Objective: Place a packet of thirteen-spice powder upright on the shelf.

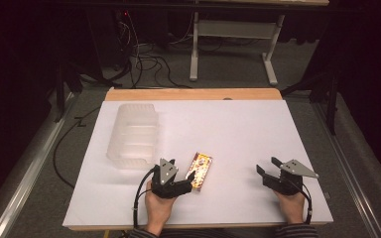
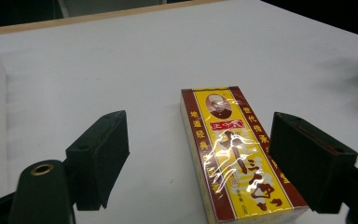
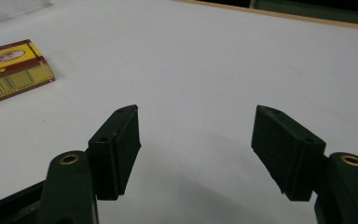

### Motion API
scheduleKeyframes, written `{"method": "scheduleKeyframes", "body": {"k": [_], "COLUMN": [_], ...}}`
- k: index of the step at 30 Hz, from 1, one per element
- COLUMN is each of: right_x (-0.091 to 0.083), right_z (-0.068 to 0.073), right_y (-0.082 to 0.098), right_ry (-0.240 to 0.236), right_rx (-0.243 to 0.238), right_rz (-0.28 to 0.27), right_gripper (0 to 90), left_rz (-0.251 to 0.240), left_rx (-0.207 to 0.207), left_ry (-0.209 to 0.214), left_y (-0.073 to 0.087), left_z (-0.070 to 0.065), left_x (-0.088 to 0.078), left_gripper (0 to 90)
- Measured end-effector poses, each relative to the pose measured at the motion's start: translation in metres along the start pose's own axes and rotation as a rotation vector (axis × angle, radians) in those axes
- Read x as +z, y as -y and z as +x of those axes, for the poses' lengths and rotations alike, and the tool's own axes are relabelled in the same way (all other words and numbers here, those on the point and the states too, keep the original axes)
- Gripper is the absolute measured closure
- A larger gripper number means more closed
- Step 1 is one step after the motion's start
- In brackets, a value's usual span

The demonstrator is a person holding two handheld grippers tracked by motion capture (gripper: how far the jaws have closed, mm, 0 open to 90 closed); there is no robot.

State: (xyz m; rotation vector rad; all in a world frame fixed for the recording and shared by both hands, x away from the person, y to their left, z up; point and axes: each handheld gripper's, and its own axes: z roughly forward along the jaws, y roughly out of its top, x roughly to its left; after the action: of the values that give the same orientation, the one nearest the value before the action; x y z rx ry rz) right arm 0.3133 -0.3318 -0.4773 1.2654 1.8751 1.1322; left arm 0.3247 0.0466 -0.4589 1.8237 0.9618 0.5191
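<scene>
1. From the high view, a translucent plastic bin (image 1: 133,136) sits on the left of the white table (image 1: 238,129); I see nothing inside it. A yellow and maroon box (image 1: 201,170) lies flat nearer the person, just beside the left gripper (image 1: 184,179). The right gripper (image 1: 268,168) rests well apart, jaws spread.
2. Left gripper view: jaws wide apart, gripping nothing; the box (image 2: 235,154) lies between them, closer to the right-hand jaw.
3. Right gripper view: jaws wide apart over bare table, the box (image 3: 10,70) far off.

Glossy film-wrapped yellow box (image 2: 235,154), matt white table top (image 1: 238,129) with wooden edge, translucent frosted plastic bin (image 1: 133,135)
</scene>
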Motion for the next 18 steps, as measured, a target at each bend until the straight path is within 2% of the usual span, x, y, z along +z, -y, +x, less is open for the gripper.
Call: {"method": "scheduleKeyframes", "body": {"k": [5, 9, 10, 12, 14, 18], "right_x": [0.000, 0.000, 0.000, 0.000, 0.000, 0.000], "right_z": [0.000, 0.000, 0.000, 0.000, 0.000, 0.000], "right_y": [0.000, 0.000, 0.000, 0.000, 0.000, 0.000], "right_ry": [0.001, 0.001, 0.001, 0.002, 0.002, 0.003], "right_rx": [-0.001, -0.001, -0.001, 0.000, 0.006, -0.003], "right_rz": [0.000, 0.000, 0.000, 0.000, 0.000, -0.003], "right_gripper": [32.9, 32.8, 32.8, 32.8, 32.7, 32.7], "left_rz": [0.046, 0.080, 0.109, 0.118, 0.151, 0.191], "left_rx": [0.010, 0.035, 0.040, 0.033, 0.021, 0.035], "left_ry": [-0.007, -0.007, -0.009, -0.004, 0.009, 0.007], "left_y": [-0.008, -0.015, -0.018, -0.020, -0.023, -0.029], "left_z": [-0.003, -0.007, -0.009, -0.010, -0.011, -0.015], "left_x": [0.007, 0.015, 0.019, 0.022, 0.027, 0.035], "left_gripper": [18.6, 17.3, 16.6, 16.1, 15.4, 14.8]}}
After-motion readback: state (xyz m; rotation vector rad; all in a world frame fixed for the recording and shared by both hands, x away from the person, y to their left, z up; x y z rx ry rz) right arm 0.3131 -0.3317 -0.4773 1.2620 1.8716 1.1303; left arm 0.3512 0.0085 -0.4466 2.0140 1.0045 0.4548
